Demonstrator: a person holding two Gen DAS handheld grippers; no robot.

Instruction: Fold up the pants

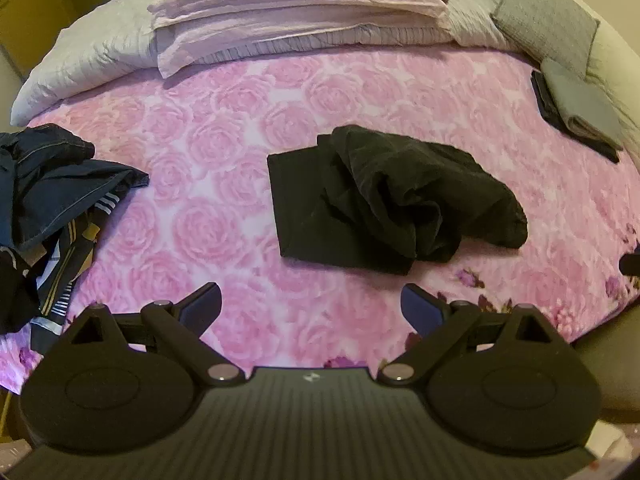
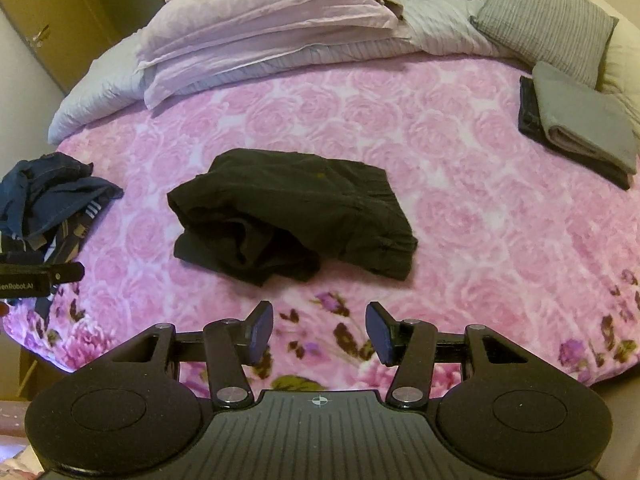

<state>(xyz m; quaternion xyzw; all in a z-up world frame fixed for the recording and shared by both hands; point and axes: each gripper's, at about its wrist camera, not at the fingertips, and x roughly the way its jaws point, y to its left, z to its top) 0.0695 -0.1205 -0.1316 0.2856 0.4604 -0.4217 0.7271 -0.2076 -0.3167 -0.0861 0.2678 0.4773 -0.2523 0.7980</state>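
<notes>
Black pants [image 1: 384, 200] lie bunched and partly folded in the middle of the pink rose blanket [image 1: 224, 152]; the right wrist view shows them as a rumpled bundle [image 2: 296, 220]. My left gripper [image 1: 312, 304] hovers open over the blanket just in front of the pants, nothing between its fingers. My right gripper [image 2: 320, 334] is open too, above the blanket's flowered front edge, short of the pants and holding nothing. The left gripper's side [image 2: 40, 276] shows at the left edge of the right wrist view.
A heap of dark blue and striped clothes [image 1: 48, 208] lies at the bed's left edge. Folded grey and black garments [image 2: 576, 128] are stacked at the right. Pillows [image 2: 272, 24], a rumpled duvet and a grey cushion [image 2: 548, 20] fill the back.
</notes>
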